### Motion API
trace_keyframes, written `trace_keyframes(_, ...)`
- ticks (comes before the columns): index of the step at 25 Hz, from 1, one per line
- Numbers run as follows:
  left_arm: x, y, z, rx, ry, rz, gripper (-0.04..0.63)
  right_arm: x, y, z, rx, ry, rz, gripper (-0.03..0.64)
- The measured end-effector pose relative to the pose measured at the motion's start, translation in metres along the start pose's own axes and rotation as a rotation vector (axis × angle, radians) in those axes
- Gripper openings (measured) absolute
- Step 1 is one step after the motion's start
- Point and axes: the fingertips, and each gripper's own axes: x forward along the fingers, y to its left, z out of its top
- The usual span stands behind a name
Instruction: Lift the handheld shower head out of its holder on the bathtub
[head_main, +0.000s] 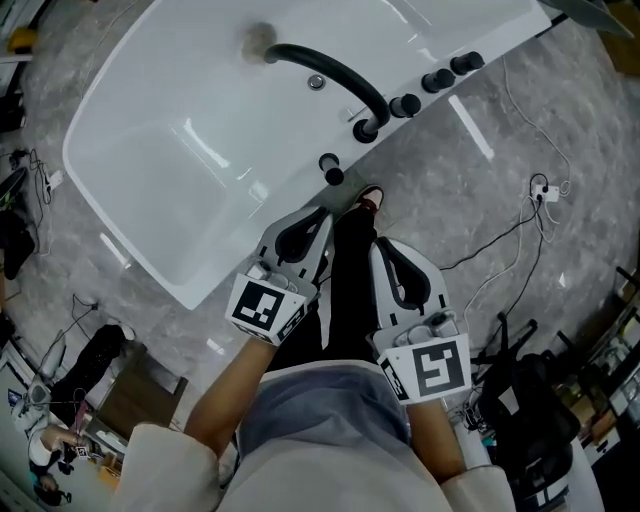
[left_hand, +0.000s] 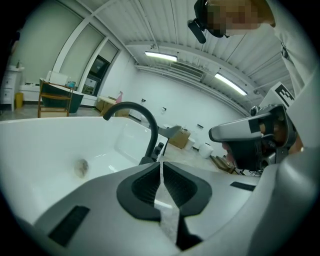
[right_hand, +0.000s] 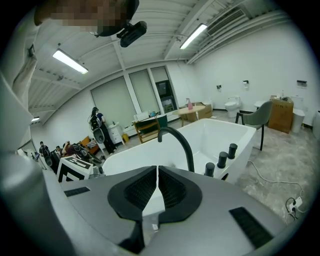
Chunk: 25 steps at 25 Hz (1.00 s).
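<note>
Both your grippers point at the tub rim, jaws closed and empty.
Head view: your left gripper (head_main: 322, 212) and right gripper (head_main: 382, 245) sit side by side, angled down; the handheld shower head (head_main: 331, 170) stands on the bathtub (head_main: 150, 160) rim just ahead of the left. Left gripper view: jaws together, arched faucet (left_hand: 135, 112) beyond. Right gripper view: jaws together; three knobs (right_hand: 222, 159) show.

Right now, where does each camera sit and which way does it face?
Head view: on the person's head, looking steeply down on the glossy white bathtub, black curved faucet, left gripper, right gripper and forearms.
Left gripper view: on the left gripper, along its shut jaws into the bathtub; right gripper at right.
Right gripper view: on the right gripper, along its shut jaws toward three black cylindrical knobs; left gripper at left.
Shared: all three show bathtub and faucet.
</note>
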Motion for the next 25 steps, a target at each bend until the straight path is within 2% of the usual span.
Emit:
trace_keyframes(8,0.02,0.019,-0.029,-0.006,0.037,0.054,0.01,0.01,-0.016,-0.015,0.026,0.025,0.012,0.02)
trace_keyframes(10,0.025,0.026,-0.036,-0.013,0.048,0.074,0.05,0.012,-0.02,-0.02,0.032,0.034,0.014,0.02)
trace_keyframes(14,0.033,0.038,-0.048,-0.017,0.065,0.102,0.054,0.016,-0.027,-0.029,0.041,0.052,0.019,0.02)
trace_keyframes(18,0.043,0.046,-0.063,-0.016,0.094,0.125,0.1,0.021,-0.035,-0.038,0.053,0.069,0.021,0.02)
trace_keyframes(25,0.067,0.053,-0.086,-0.003,0.112,0.142,0.103,0.033,-0.051,-0.055,0.076,0.095,0.031,0.02)
